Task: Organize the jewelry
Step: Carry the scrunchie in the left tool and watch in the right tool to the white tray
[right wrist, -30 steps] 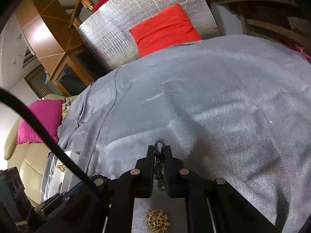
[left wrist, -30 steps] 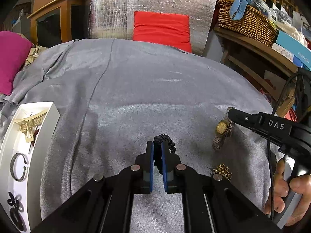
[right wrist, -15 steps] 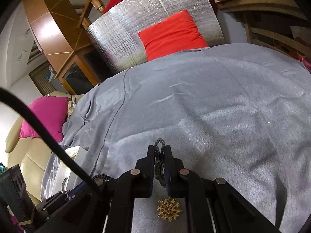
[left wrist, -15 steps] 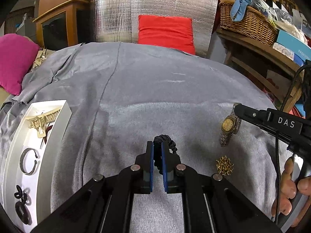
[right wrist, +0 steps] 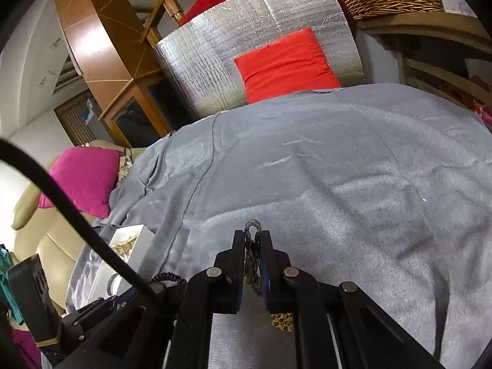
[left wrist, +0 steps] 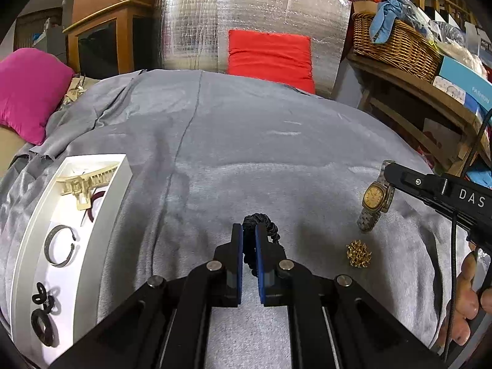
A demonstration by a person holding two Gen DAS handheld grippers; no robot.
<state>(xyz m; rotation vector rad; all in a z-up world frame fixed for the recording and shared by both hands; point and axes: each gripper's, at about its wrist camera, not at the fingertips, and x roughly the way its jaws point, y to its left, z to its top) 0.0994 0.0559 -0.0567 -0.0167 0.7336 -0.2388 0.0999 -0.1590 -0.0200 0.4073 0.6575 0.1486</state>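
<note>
My left gripper is shut on a black scrunchie and holds it above the grey cloth. My right gripper is shut on the band of a gold-faced wristwatch, which hangs from it above the cloth; only its band shows in the right wrist view. A gold brooch lies on the cloth under the watch and shows in the right wrist view. A white tray at the left holds a cream hair claw, a dark open bangle and black hair ties.
The grey cloth covers the work surface. A pink cushion lies at the far left, a red cushion against a silver foil panel at the back. A wooden shelf with a wicker basket stands at the right.
Both grippers have risen and drawn back with their items still held. The watch now hangs higher above the brooch. The tray shows more fully at the left.
</note>
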